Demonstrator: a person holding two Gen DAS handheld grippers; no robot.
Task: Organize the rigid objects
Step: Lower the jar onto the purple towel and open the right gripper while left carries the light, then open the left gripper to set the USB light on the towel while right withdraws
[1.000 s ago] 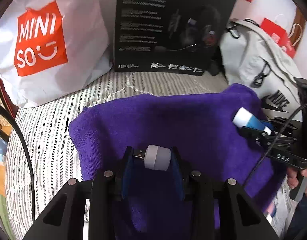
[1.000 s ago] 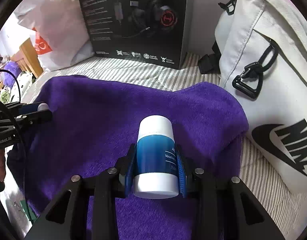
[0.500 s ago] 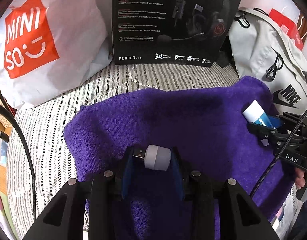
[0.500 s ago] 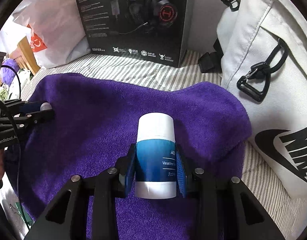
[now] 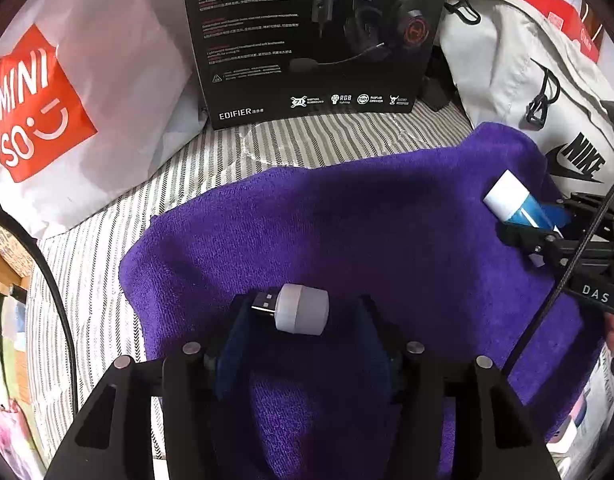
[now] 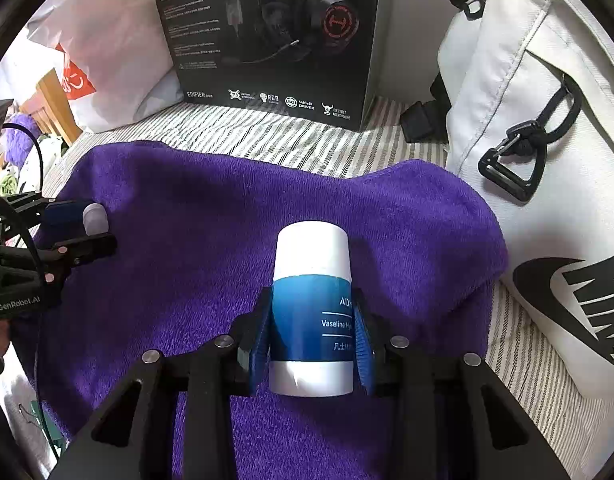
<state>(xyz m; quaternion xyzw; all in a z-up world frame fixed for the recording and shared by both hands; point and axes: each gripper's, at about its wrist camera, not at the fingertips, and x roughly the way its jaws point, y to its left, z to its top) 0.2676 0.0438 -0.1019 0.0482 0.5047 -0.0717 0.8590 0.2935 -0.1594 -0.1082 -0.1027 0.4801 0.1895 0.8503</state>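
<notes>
While the purple towel (image 5: pixel 387 240) covers most of the striped bed (image 5: pixel 307 136), its middle lies bare, hemmed at the back by a headset box (image 5: pixel 315 36) and a white bag (image 6: pixel 547 160). Right gripper (image 6: pixel 313 336), angled down, clamps the blue-white tube (image 6: pixel 313 300). Left gripper (image 5: pixel 303 320), fingers just opening, pads off the small USB light (image 5: pixel 299 308) between them.

Black Edifier headset box (image 5: pixel 315 40) stands upright at the back on the striped sheet (image 5: pixel 307 136). White Miniso bag (image 5: pixel 87 92) leans just left of it. White Nike bag (image 6: pixel 539 140) stands to its right, black clip (image 6: pixel 511 168) hanging at its side, touching the purple towel's (image 6: pixel 227 240) right edge.
</notes>
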